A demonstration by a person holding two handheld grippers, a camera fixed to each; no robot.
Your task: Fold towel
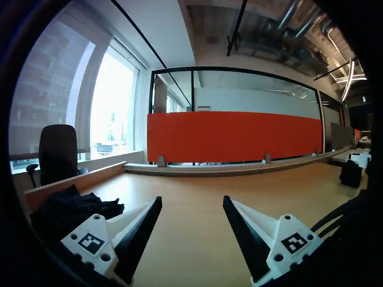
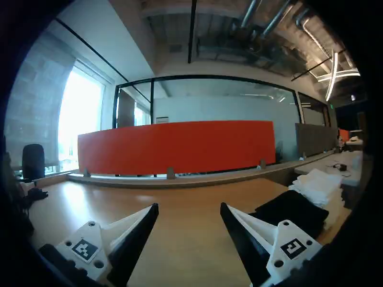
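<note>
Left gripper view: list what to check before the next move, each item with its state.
1. Open left tool: ok.
2. Open right tool: ok.
3. Nothing held by either: ok.
4. Aim at the dark crumpled cloth: not ok, it lies off to the left tool's left.
5. Bare table ahead for spreading: ok.
6. Whether that cloth is a single towel: cannot tell.

Two black towels (image 1: 72,208) (image 2: 292,210), one white stack (image 2: 318,186), one chair (image 1: 57,153)
</note>
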